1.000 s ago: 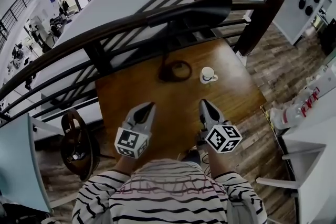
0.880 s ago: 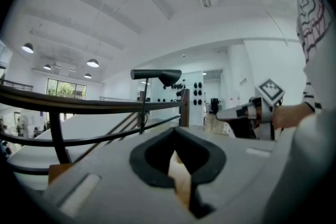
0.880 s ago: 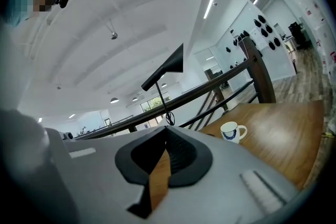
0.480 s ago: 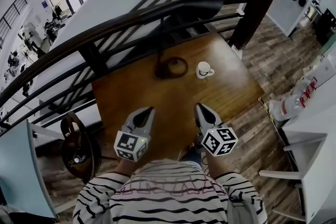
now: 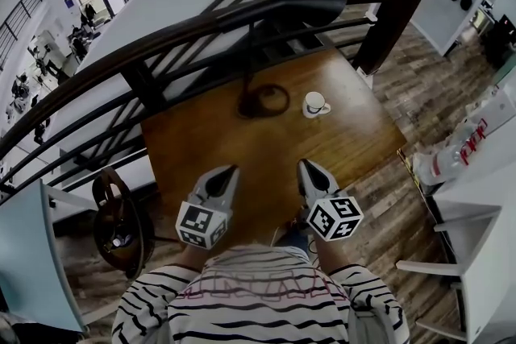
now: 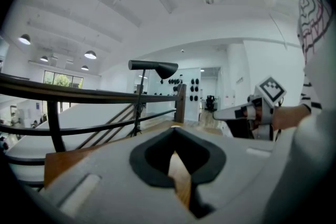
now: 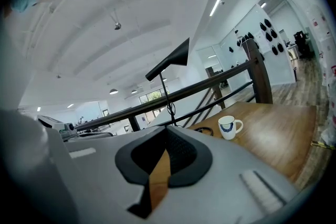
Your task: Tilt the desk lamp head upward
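The black desk lamp stands at the back of the wooden desk, its round base near the railing and its thin pole rising toward me. Its long dark head lies about level; it also shows in the left gripper view and in the right gripper view. My left gripper and right gripper hover side by side over the desk's near edge, both shut and empty, well short of the lamp. The right gripper shows from the side in the left gripper view.
A white cup with a blue mark stands right of the lamp base. A dark curved railing runs behind the desk. A round black stool is at the left, a white table at the right.
The head view has shifted a little. Both grippers stay shut in nearly the same place over the desk's near edge. The lamp and cup have not moved.
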The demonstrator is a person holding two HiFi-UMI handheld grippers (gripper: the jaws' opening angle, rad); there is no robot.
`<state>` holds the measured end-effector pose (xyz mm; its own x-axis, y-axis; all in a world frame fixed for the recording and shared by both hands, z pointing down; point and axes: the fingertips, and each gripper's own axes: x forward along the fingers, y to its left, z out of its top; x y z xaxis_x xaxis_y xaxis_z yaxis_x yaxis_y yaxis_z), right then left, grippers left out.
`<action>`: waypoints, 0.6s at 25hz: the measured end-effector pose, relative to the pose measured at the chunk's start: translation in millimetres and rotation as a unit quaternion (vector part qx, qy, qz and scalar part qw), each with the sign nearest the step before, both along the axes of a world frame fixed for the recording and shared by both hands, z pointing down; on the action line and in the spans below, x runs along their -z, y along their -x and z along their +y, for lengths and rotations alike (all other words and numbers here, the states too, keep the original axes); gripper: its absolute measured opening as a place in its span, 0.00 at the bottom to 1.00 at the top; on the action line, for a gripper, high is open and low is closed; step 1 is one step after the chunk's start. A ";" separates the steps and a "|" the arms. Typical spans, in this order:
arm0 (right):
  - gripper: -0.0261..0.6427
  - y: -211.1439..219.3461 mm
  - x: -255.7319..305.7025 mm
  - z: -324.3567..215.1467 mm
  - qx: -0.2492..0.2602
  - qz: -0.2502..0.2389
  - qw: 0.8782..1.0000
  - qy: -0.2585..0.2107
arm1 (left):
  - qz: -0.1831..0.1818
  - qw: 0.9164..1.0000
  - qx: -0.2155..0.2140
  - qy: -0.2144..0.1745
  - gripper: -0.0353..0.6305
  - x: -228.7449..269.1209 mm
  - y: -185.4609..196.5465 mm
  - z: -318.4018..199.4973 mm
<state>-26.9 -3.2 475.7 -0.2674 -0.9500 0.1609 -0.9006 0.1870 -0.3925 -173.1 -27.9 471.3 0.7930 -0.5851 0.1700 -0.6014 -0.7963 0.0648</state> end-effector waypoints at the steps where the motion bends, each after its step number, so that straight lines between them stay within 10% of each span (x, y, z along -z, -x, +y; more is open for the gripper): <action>1: 0.04 0.6 -0.3 -0.1 0.001 0.000 1.000 0.001 | 0.000 1.000 0.001 0.001 0.06 0.0 0.3 0.0; 15: 0.04 -2.1 2.5 -3.5 0.003 0.005 1.000 0.002 | 0.009 1.000 0.000 0.002 0.06 3.5 -3.8 -1.9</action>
<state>-24.8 -6.7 473.2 -0.2712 -0.9479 0.1673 -0.9032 0.1905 -0.3847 -169.4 -29.8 467.8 0.7955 -0.5849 0.1585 -0.6006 -0.7957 0.0781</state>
